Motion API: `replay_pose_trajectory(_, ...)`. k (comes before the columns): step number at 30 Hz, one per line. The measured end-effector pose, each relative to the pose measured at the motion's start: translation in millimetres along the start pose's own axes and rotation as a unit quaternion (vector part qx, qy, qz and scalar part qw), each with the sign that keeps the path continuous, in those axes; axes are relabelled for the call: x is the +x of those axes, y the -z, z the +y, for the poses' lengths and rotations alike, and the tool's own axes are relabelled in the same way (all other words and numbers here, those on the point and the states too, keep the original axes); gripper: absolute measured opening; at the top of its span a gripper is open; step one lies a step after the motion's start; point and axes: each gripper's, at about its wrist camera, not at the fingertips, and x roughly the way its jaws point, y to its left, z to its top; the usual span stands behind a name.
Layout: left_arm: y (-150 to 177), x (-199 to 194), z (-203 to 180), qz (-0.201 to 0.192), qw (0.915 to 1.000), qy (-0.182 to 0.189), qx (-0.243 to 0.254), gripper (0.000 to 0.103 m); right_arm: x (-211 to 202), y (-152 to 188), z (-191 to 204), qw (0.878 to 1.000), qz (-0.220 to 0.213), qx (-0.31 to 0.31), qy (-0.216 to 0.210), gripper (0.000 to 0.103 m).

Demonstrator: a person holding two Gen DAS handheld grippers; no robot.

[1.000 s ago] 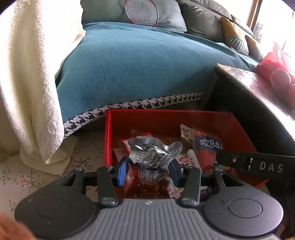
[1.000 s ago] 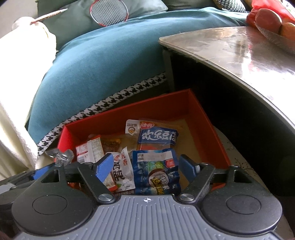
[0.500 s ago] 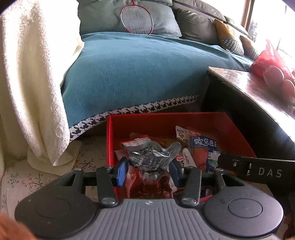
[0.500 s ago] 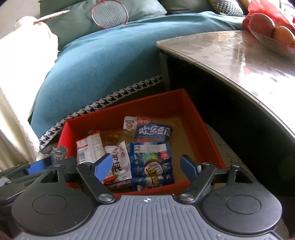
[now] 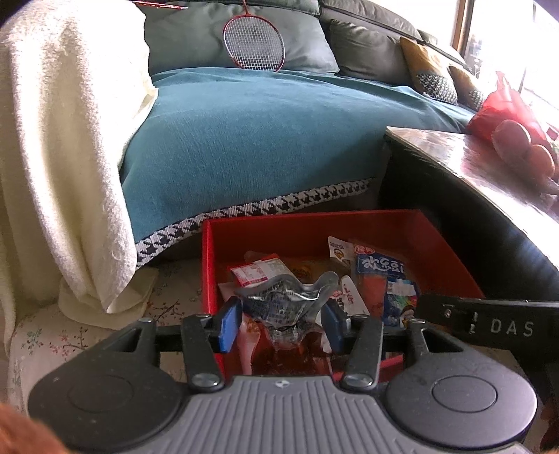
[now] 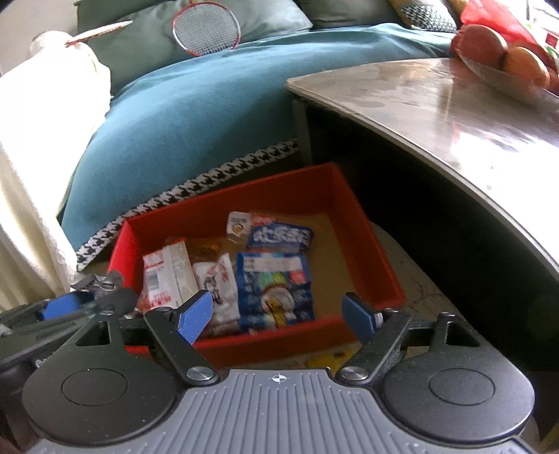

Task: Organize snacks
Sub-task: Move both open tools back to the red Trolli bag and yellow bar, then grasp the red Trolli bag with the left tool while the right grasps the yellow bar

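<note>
Left wrist view: the left hand-held gripper point(image 5: 281, 326) has a crumpled silver packet point(image 5: 284, 305) between its blue pads, above the red box point(image 5: 209, 265) of snacks — its jaws have just been opening. The right hand-held gripper point(image 6: 277, 316) stands released, empty — widening too.

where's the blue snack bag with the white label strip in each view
Left wrist: the blue snack bag lies right of centre, at the near right of the red box, partly hidden behind the right claw's arm.
Right wrist: the bag lies in the middle, between the open fingers.
Shared landmark: the badminton racket on the sofa.
</note>
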Motion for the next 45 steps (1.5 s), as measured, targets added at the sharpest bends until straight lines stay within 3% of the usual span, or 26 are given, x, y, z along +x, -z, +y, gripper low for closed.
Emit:
replay_pose_trajectory(10, 23, -40, -32, -0.014, 0.9990, 0.037, 0.020, 0.053, -33, 30, -50, 0.999, 0.011, 0.028, 0.030, 0.088)
replay_pose_trajectory(15, 48, -38, -62, 0.025, 0.9970, 0.064, 0.034, 0.054, -30, 40, -68, 0.998, 0.029, 0.037, 0.041, 0.088)
replay_pose_trajectory(18, 59, -23, -76, 0.058, 0.9963, 0.058, 0.026, 0.055, -28, 42, -74, 0.998, 0.037, 0.038, 0.040, 0.089)
replay_pose_trajectory(22, 67, -1, -85, 0.093, 0.9939, 0.054, -0.025, 0.055, -29, 42, -78, 0.998, 0.038, 0.039, 0.032, 0.089)
replay_pose_trajectory(28, 77, 29, -108, 0.125, 0.9912, 0.024, -0.036, 0.058, -31, 43, -83, 0.998, 0.039, 0.037, 0.026, 0.089)
replay_pose_trajectory(30, 78, 33, -106, 0.122, 0.9914, 0.007, -0.047, 0.060, -29, 44, -87, 0.998, 0.043, 0.039, 0.028, 0.089)
replay_pose_trajectory(33, 80, 36, -96, 0.120, 0.9906, 0.014, -0.064, 0.059, -20, 47, -87, 0.997, 0.060, 0.034, 0.031, 0.089)
replay_pose_trajectory(38, 86, 22, -75, 0.114, 0.9925, 0.002, -0.044, 0.053, 5, 59, -72, 0.994, 0.102, 0.024, 0.027, 0.089)
replay_pose_trajectory(45, 93, 3, -42, 0.123, 0.9921, 0.001, -0.023, 0.051, 30, 60, -43, 0.993, 0.117, 0.011, 0.023, 0.089)
